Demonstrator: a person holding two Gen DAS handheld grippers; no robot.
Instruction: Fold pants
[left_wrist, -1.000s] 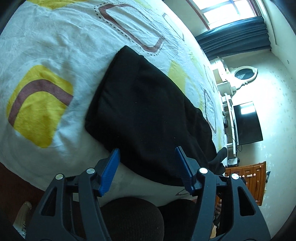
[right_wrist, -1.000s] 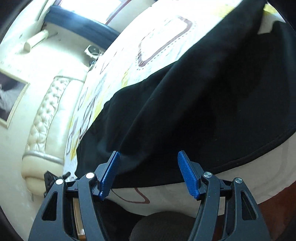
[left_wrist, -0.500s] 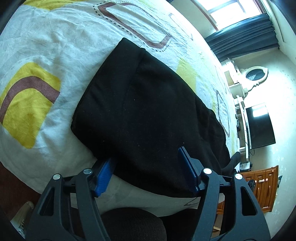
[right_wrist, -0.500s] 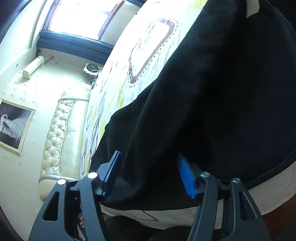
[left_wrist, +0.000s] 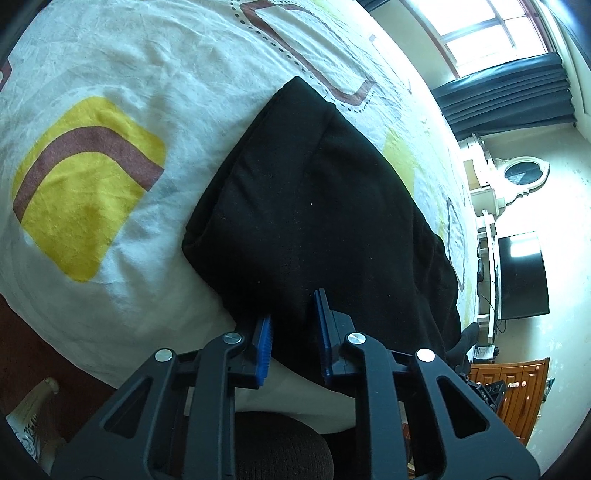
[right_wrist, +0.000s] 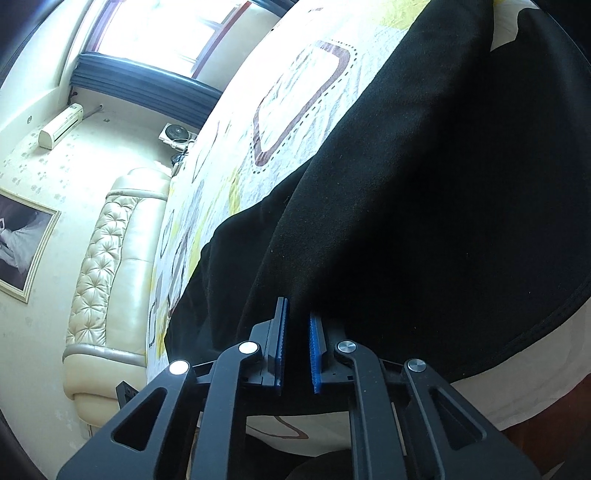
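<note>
Black pants (left_wrist: 314, 203) lie folded lengthwise on a bed with a white sheet (left_wrist: 147, 74) patterned in yellow and brown. At their near edge my left gripper (left_wrist: 293, 306) is closing its jaws, and the blue pads (left_wrist: 264, 343) pinch black fabric between them. In the right wrist view the same pants (right_wrist: 443, 184) fill the right side, a hemmed edge curving at the lower right. There my right gripper (right_wrist: 297, 308) is shut on a raised fold of the near edge, which runs up from between its blue pads (right_wrist: 280, 332).
The bed's near edge runs just under both grippers, with dark floor (left_wrist: 33, 350) below. A cream padded headboard (right_wrist: 99, 258) stands at the left. A television (left_wrist: 521, 277), a wooden cabinet (left_wrist: 517, 387) and a curtained window (left_wrist: 506, 92) lie beyond the bed.
Both grippers moved onto the near edge of the pants and went from wide open to shut on the fabric. The edge in the right gripper now stands up in a fold.
</note>
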